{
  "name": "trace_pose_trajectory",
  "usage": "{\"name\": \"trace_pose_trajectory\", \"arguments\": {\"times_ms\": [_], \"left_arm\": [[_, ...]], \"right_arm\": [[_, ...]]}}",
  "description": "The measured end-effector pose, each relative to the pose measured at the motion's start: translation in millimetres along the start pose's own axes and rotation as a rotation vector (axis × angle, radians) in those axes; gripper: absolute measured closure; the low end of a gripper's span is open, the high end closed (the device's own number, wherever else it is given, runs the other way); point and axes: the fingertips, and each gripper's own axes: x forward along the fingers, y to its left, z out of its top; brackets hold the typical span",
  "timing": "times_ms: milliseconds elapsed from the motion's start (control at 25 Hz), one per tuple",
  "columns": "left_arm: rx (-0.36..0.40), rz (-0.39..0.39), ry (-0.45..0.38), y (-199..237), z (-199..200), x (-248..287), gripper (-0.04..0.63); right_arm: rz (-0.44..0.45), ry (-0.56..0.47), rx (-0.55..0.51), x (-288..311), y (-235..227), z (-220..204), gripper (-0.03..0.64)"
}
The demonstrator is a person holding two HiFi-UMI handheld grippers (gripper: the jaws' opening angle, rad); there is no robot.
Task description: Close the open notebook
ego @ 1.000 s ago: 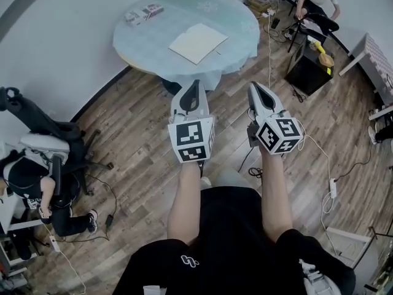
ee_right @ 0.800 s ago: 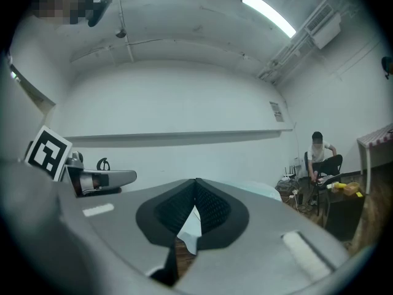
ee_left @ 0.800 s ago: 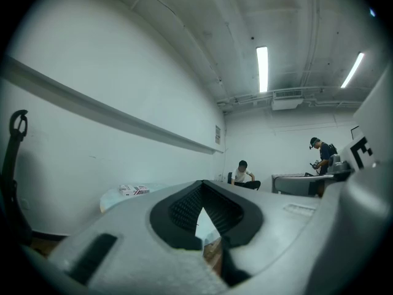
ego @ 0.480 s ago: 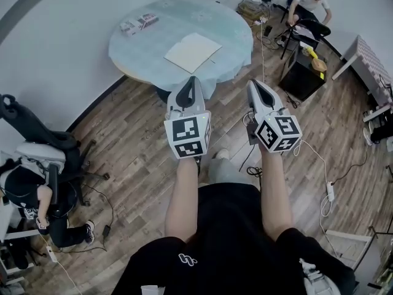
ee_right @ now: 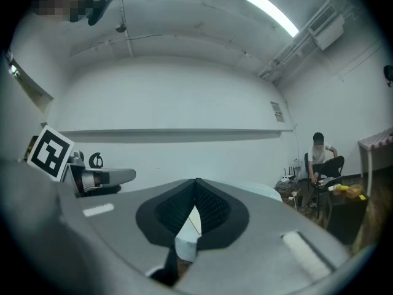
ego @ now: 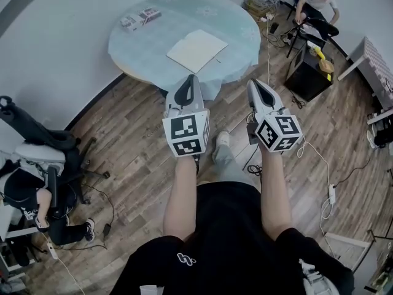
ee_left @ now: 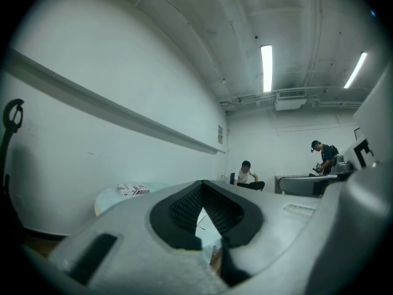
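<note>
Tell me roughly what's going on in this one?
A person stands on the wooden floor holding the left tongs and right tongs out in front, both shut and empty. The open notebook lies flat on the round table ahead, and both tongs are short of the table. Nothing touches the notebook, so closing it has not yet started.

The floor (ego: 135, 134) was brown, grainy wood plank with a low sheen. At twelve o'clock, the round table (ego: 141, 42) wore a smooth pale-blue covering, and the open notebook (ego: 196, 49) showed matt cream paper. The left gripper (ego: 191, 78) and right gripper (ego: 252, 83) had matt grey plastic shells and black ribbed pads (ee_left: 183, 208).
</note>
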Motion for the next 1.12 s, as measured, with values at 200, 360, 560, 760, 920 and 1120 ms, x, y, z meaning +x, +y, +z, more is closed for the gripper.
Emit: {"name": "trace_pose_trajectory", "arguments": {"times_ms": [200,360,560,760,920,1120], "left_arm": [[-0.015,-0.007,0.058,1.6,-30.7,31.6,0.592],[-0.028,0.008,0.096,8.8,-49.3,50.5,0.592],[-0.054,0.038,0.139,24.9,-72.0,87.6,0.592],[-0.087,0.076,0.192,35.6,-96.7,134.4,0.592],[-0.096,0.113,0.246,39.8,-117.6,182.1,0.592],[-0.077,0.154,0.298,39.2,-131.4,253.4,0.592]], "right_arm": [[-0.014,0.044,0.032,22.7,-26.2,-25.9,0.606],[-0.004,0.082,0.051,41.8,-37.6,-44.7,0.606],[0.03,0.131,0.064,81.4,-52.0,-65.3,0.606],[0.062,0.19,0.089,123.5,-80.5,-85.7,0.606],[0.093,0.236,0.128,164.2,-115.9,-104.8,0.606],[0.156,0.277,0.154,228.2,-165.0,-117.0,0.606]]}}
